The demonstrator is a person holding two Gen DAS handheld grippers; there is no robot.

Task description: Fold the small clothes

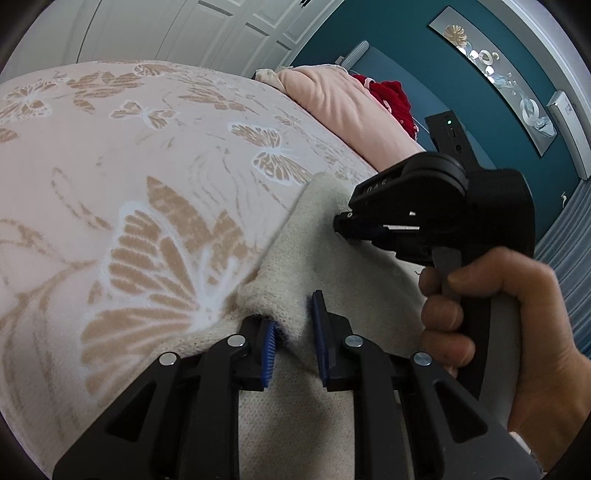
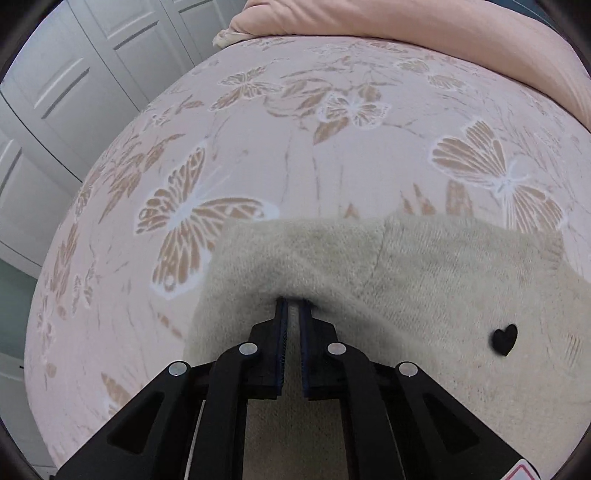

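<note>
Garment [image 2: 424, 280]: cream fuzzy knit w/ small black heart [image 2: 504, 339], lying on the butterfly-print bedspread [image 2: 258, 147]. Right gripper [image 2: 291, 317] is pinching its near folded edge; left gripper [image 1: 293, 321] is pinching a bunched edge (fabric between blue pads). Bedspread is lying bare ahead; pink pillow [image 2: 443, 33] is sitting at far edge.

Two wrist fisheyes, both close above a bed

The left wrist view looks forward along its gripper's fingers [image 1: 271, 341], slanting down over the butterfly-patterned bedspread [image 1: 110, 166] toward a teal wall [image 1: 424, 66]; the right gripper [image 1: 341, 223] and its hand [image 1: 517, 332] cross its right side. The right wrist view tilts more steeply down, facing white closet doors [image 2: 74, 92]. Both share the cream knit garment [image 2: 443, 277], bedspread and pink pillow [image 1: 351, 107].
</note>
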